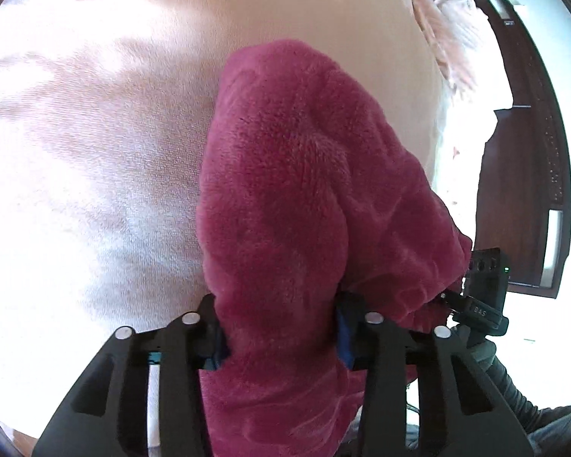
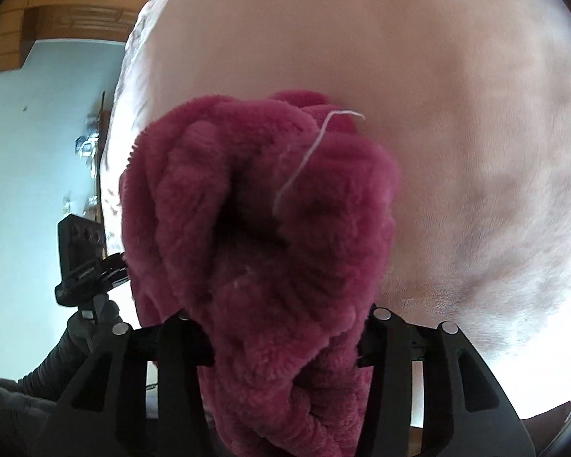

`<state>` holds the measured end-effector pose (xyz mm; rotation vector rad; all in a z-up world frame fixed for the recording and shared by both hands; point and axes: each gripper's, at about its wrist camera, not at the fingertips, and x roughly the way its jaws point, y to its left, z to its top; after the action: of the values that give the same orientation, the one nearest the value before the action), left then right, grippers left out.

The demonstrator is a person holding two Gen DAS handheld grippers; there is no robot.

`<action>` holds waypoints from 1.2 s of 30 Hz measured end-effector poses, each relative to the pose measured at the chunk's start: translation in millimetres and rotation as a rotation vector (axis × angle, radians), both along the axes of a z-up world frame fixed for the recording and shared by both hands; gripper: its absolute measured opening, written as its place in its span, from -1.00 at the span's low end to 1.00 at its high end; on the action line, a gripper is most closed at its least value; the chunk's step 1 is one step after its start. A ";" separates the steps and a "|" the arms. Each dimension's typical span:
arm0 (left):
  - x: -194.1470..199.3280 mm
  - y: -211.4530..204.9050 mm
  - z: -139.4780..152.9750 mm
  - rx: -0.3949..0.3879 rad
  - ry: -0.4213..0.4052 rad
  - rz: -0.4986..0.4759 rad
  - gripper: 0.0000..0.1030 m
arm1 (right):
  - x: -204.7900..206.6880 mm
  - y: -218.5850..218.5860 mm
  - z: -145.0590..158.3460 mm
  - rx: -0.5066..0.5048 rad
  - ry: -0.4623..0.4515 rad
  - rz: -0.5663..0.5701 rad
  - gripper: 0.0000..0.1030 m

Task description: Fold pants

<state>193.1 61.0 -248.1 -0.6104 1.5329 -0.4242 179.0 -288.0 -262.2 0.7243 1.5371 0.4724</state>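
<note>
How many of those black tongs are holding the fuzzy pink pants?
2. The left tongs are shut on a bunched part of the pants; the right tongs clamp another bunch, above the pale bed cover. No others show.

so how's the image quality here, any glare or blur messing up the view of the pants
Left wrist view: the pale bed cover is blown out to white at left, while the magenta pants in the left tongs stay well exposed. Right wrist view: the pants look sharp, with a loose white thread crisp; the background at left is smeared.
</note>
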 end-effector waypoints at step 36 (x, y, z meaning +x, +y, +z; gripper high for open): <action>182.4 -225.3 94.5 0.023 -0.276 -0.262 -0.29 | 87.3 -244.6 90.1 -0.085 -0.261 -0.397 -0.11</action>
<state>375.5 -164.3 -153.7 -0.3169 1.3526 -0.6616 266.3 -532.6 -172.1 0.8419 1.1274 0.1929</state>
